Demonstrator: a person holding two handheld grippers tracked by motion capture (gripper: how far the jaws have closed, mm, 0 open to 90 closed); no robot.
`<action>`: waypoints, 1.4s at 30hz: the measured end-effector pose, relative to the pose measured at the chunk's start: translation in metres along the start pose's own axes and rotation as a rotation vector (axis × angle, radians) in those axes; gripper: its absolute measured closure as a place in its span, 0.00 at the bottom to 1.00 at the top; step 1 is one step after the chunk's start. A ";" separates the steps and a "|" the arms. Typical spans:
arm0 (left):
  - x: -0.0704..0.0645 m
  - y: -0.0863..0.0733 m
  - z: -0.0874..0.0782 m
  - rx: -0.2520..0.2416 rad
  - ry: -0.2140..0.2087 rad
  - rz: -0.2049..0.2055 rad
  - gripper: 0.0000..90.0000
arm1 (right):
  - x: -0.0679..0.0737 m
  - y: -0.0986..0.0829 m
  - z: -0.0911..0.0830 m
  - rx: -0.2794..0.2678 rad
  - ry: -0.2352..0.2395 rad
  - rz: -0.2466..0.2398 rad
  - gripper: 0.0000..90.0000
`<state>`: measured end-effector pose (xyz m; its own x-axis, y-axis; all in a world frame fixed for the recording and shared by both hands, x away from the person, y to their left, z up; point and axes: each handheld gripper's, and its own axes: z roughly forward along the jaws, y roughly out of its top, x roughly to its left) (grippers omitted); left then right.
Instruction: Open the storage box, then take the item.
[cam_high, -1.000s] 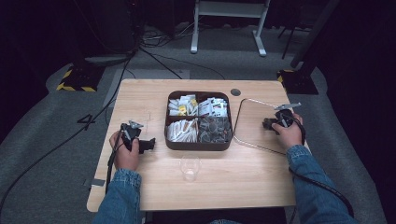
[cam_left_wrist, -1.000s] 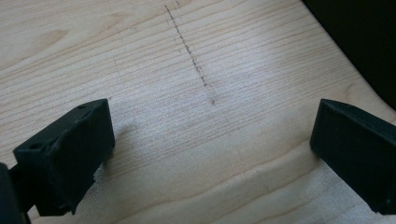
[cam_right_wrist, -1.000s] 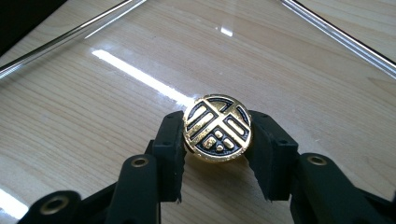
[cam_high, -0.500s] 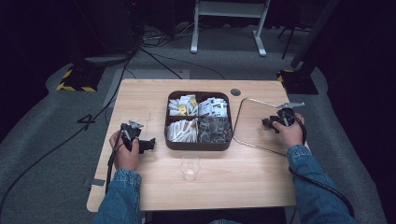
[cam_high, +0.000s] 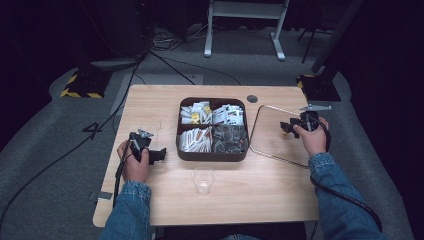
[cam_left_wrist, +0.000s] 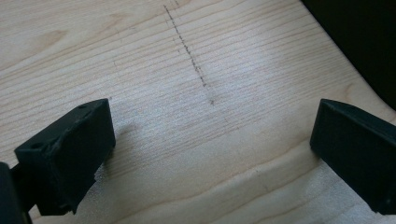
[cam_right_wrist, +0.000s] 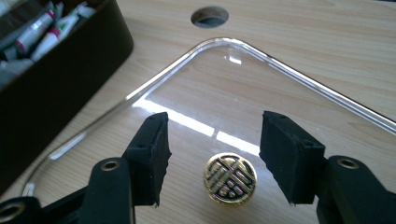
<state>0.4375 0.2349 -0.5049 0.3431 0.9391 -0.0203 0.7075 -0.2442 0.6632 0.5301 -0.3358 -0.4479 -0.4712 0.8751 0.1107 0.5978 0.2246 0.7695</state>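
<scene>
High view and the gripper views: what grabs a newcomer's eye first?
The dark compartmented box of packets at mid-table stands out first. To its right lies a clear lid with a gold round knob; the right gripper hangs over it, jaws open either side. A clear cup stands in front of the box.

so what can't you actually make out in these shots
- Print on the packets in the compartment box: too small in the high view, cut off by the frame edge in the right gripper view.
- The glass lid: its near part is cut off by the bottom edge, past the gold knob.
- Whether the clear cup holds anything: too small and transparent.
</scene>
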 end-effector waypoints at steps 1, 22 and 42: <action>0.000 0.000 0.000 0.000 0.000 0.000 0.00 | 0.002 0.002 -0.001 -0.006 0.005 0.010 0.48; 0.000 0.000 0.000 0.002 -0.004 0.003 0.00 | 0.067 0.039 -0.017 -0.065 0.112 -0.068 0.50; -0.001 -0.001 -0.001 0.001 -0.004 -0.007 0.00 | 0.134 0.058 0.004 -0.018 0.225 -0.213 0.50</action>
<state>0.4362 0.2346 -0.5050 0.3402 0.9400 -0.0277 0.7106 -0.2376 0.6622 0.5043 -0.2039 -0.3915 -0.7175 0.6919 0.0801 0.4596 0.3839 0.8008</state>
